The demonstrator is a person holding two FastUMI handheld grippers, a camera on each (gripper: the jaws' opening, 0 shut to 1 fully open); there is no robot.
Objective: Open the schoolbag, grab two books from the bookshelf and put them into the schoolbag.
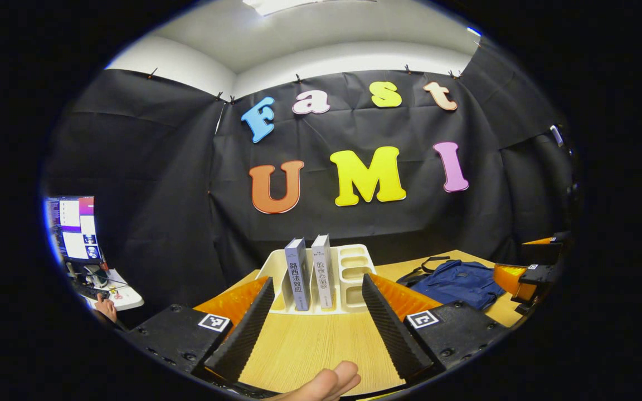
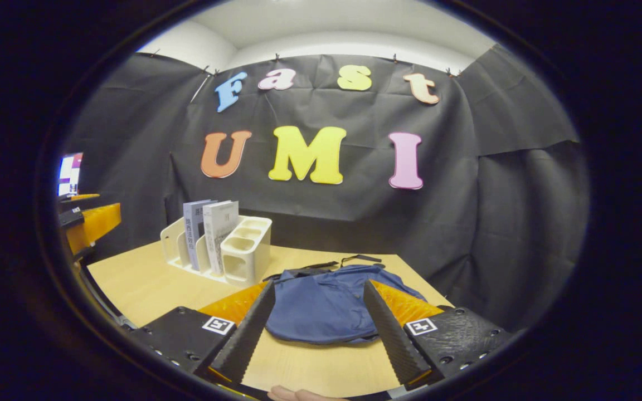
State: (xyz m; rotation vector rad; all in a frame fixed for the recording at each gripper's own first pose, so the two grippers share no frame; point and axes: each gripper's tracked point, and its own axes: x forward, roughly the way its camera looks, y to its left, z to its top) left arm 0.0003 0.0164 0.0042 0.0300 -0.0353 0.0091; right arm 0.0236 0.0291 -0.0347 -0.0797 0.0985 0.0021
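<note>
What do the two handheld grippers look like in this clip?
Both match: the left gripper and right gripper each have two ridged, wedge-shaped fingers on black blocks bearing a square black-and-white marker, with orange housing behind the fingers.

Your desk [image 1: 310,345] is pale wood-grain laminate, smooth with fine lines and a soft sheen. At lower centre of the right gripper view, your schoolbag [image 2: 321,306] is matt blue woven cloth, creased and slack, with thin dark straps. The bookshelf [image 1: 349,278] looks like moulded white plastic, smooth and faintly glossy. The two books [image 1: 310,273] in it have paper covers with a dull finish. Your jaws in both views carry ribbed, rough-looking pads on textured matt housings.
</note>
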